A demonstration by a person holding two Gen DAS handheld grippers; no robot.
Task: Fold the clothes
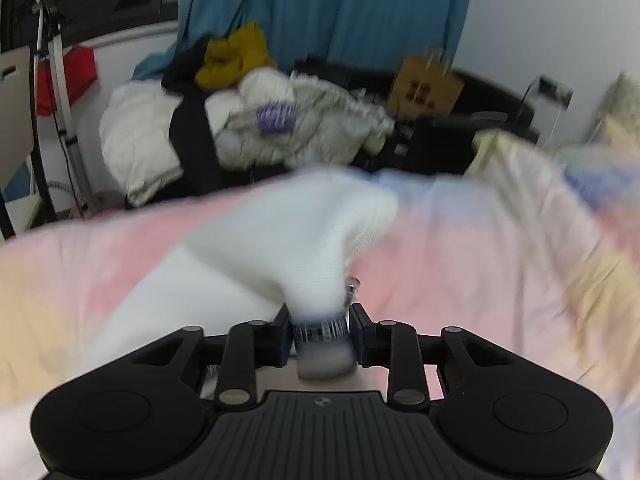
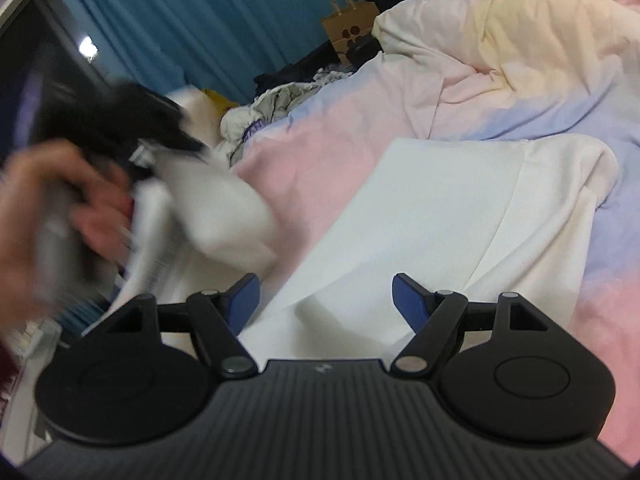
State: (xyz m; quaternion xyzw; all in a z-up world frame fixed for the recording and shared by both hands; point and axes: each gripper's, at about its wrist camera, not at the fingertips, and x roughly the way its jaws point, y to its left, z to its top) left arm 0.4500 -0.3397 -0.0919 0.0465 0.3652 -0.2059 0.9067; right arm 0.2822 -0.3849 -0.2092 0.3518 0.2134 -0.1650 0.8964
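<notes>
A white garment (image 2: 440,208) lies spread on a pastel pink, blue and yellow duvet (image 2: 320,140). My left gripper (image 1: 320,334) is shut on a bunched end of this white garment (image 1: 288,232), at a band with a dark blue pattern; the cloth rises from the duvet (image 1: 460,248) and is blurred. In the right wrist view the left gripper (image 2: 148,160) and the hand (image 2: 60,200) holding it are blurred at the left, with white cloth hanging from them. My right gripper (image 2: 326,300) stands open just above the near edge of the flat part, nothing between its fingers.
Beyond the bed is a heap of white, black and mustard clothes (image 1: 260,120), a brown paper bag (image 1: 424,88) and a blue curtain (image 1: 320,8). A bunched fold of duvet (image 2: 500,40) rises at the far right. A white stand with cables (image 1: 60,80) is at the left.
</notes>
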